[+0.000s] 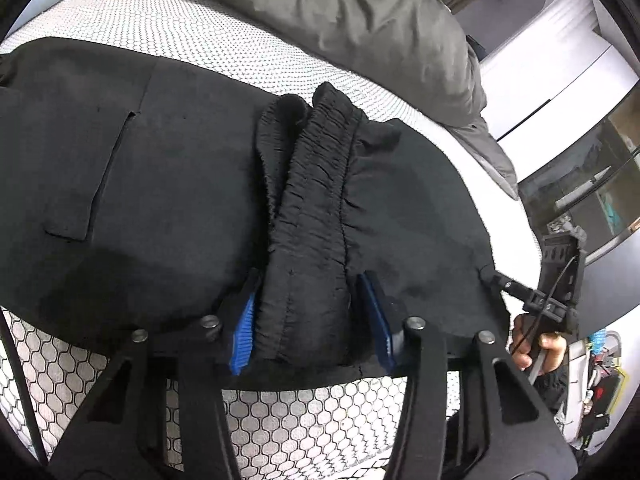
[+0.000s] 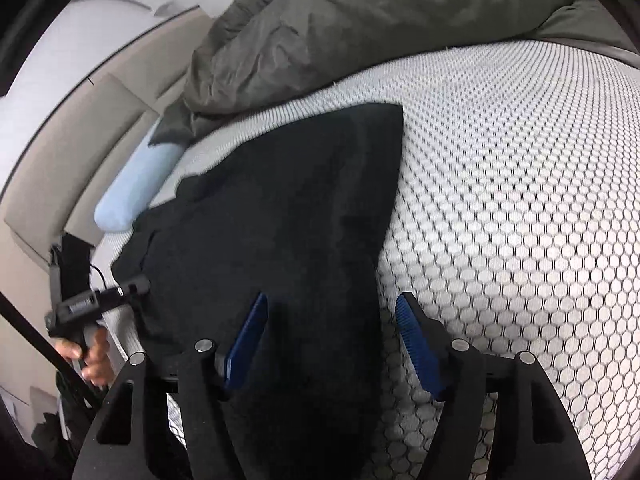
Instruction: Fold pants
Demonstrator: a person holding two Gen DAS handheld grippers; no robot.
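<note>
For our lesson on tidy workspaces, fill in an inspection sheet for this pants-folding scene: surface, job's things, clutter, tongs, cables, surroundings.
Surface: mattress with white honeycomb-pattern cover.
Job's things: black pants lying flat; gathered waistband bunched upward.
Clutter: grey duvet heaped at the back; pale blue pillow at the edge.
Tongs: left tongs straddle the waistband, grip unclear; right tongs open over the pants' edge.
Cables: thin black cable on the right tongs.
Surroundings: white walls, glass-fronted shelving.

A white mattress cover (image 2: 520,200) with a honeycomb pattern fills the view. A rumpled grey duvet (image 2: 360,20) lies at twelve o'clock, a pale blue pillow (image 2: 132,192) at nine.
</note>
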